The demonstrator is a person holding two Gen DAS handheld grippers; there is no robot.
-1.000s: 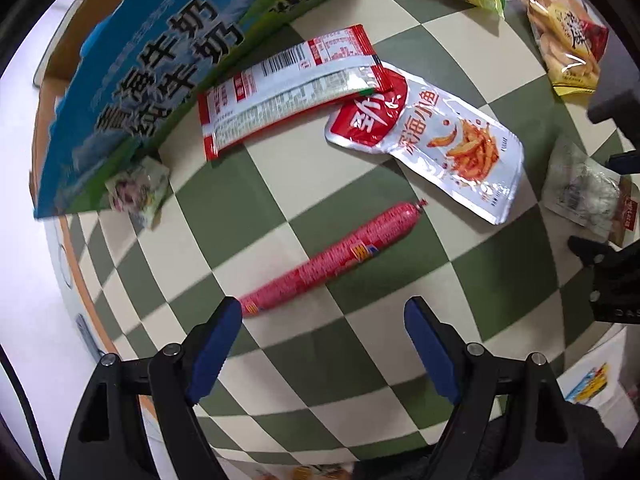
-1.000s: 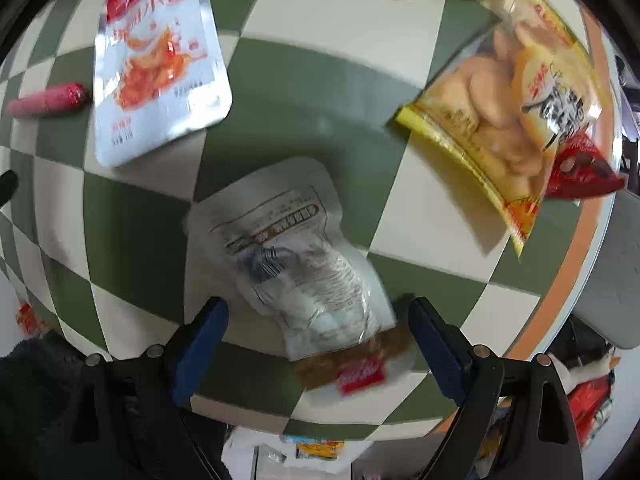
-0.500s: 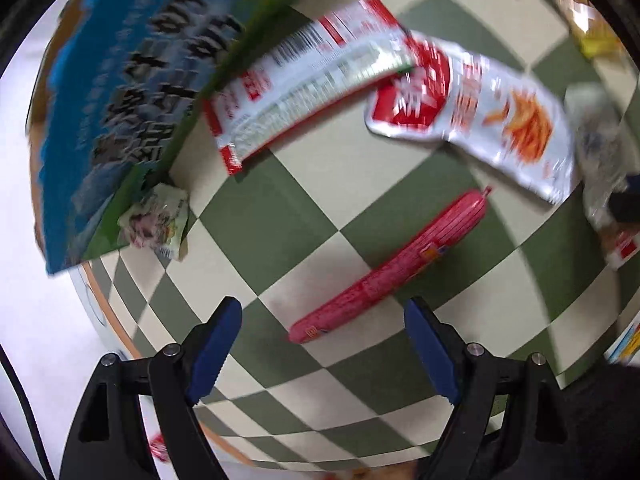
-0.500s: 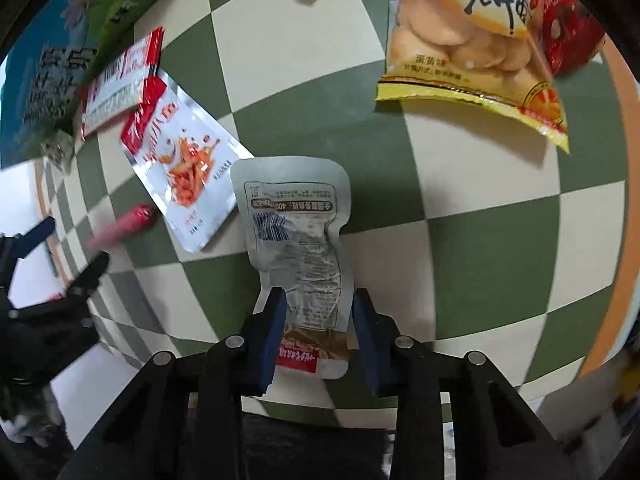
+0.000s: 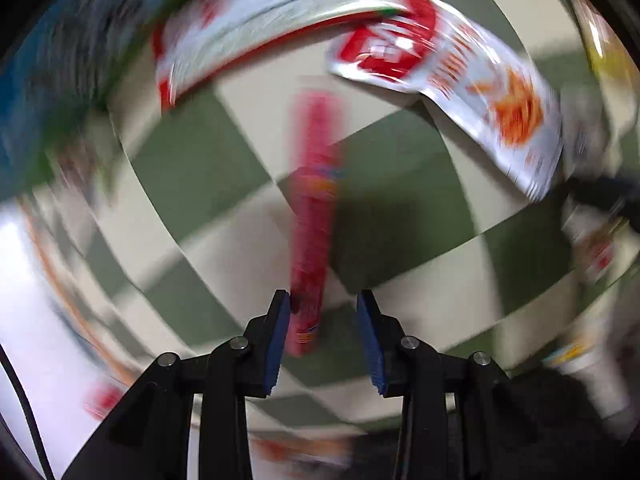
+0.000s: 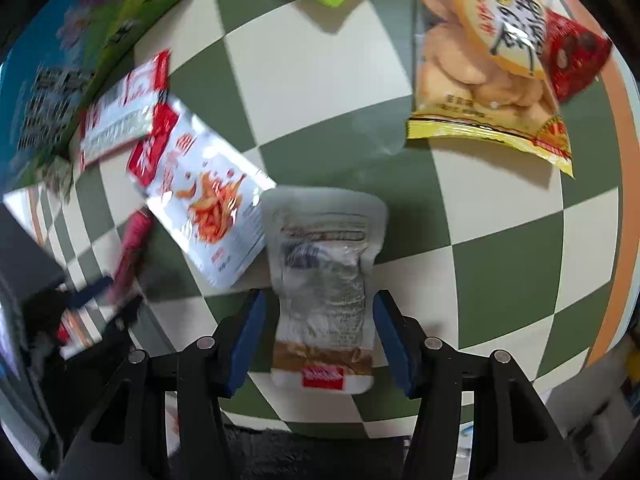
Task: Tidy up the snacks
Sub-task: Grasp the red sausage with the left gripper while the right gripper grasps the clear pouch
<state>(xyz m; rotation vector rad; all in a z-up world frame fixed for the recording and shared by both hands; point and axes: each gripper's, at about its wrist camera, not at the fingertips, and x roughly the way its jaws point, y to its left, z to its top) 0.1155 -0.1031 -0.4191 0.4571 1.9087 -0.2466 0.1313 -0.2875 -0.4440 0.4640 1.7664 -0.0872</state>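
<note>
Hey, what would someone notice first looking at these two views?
The green-and-cream checkered table strewn with snacks. In the left view, a long red sausage stick runs up from between the closing left tongs. In the right view, a clear grey pouch lies between the opening right tongs.

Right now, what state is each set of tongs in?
Left tongs: closing around the red sausage stick, not yet clamped.
Right tongs: opening, clear pouch between.

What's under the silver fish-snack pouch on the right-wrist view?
The silver fish-snack pouch overlaps a corner of the red-and-white packet and the edge of the clear pouch; elsewhere it lies on the checkered cloth. Anything beneath its middle is covered.
</note>
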